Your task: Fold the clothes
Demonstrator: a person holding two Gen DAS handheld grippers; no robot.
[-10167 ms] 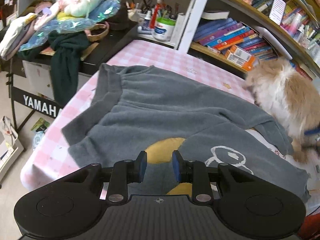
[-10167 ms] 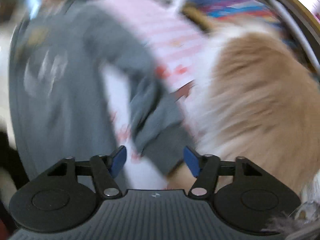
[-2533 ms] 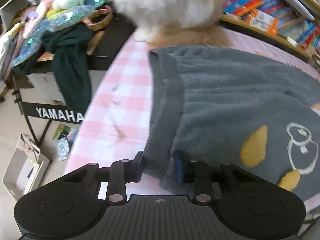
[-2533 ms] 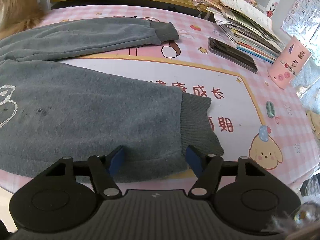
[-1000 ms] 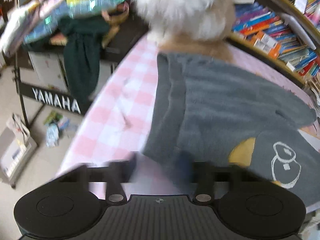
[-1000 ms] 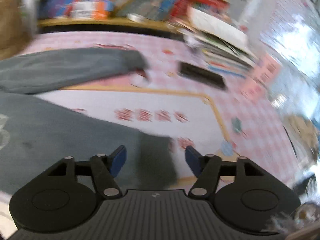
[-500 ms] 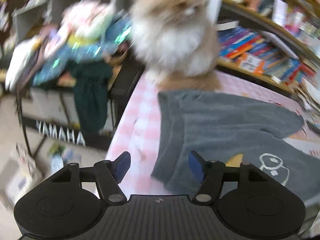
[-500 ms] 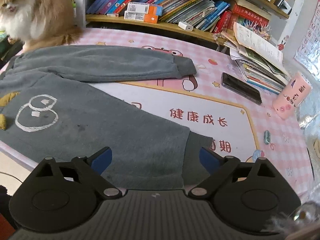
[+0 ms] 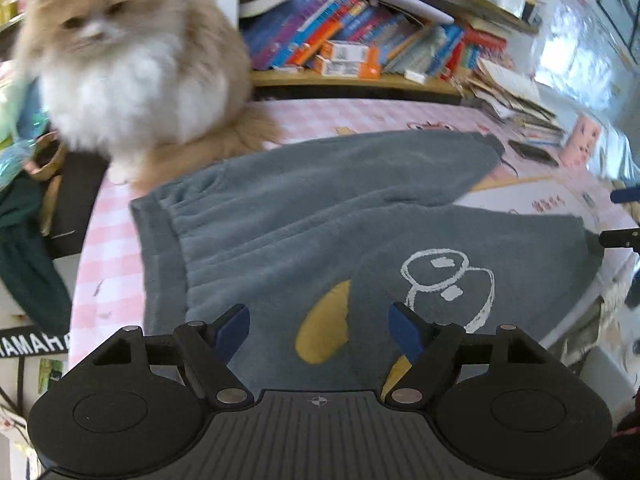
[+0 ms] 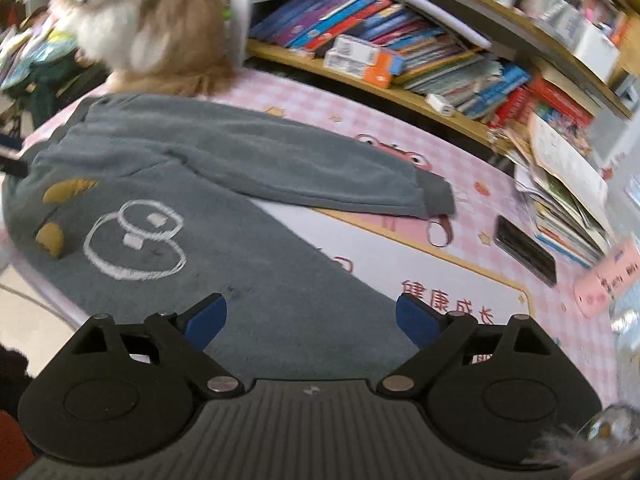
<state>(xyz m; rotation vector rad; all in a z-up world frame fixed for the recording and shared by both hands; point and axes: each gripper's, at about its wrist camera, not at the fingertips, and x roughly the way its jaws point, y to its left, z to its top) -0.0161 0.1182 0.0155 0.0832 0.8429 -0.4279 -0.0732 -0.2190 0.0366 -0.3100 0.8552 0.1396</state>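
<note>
Pink checked tablecloth (image 9: 108,240) covers the table where your grey trousers (image 9: 304,216) lie spread flat, waistband at the left edge and both legs running right, with a fluffy cat (image 9: 128,64) sitting just beyond the waistband in front of the bookshelf (image 10: 400,56). Your left gripper (image 9: 319,330) hovers above the near leg with its jaws opening and nothing pinched, while your right gripper (image 10: 311,322) hangs over that leg's lower part, jaws wide but easing inward, pads clear of the cloth; a phone (image 10: 524,250) lies beyond the far cuff
</note>
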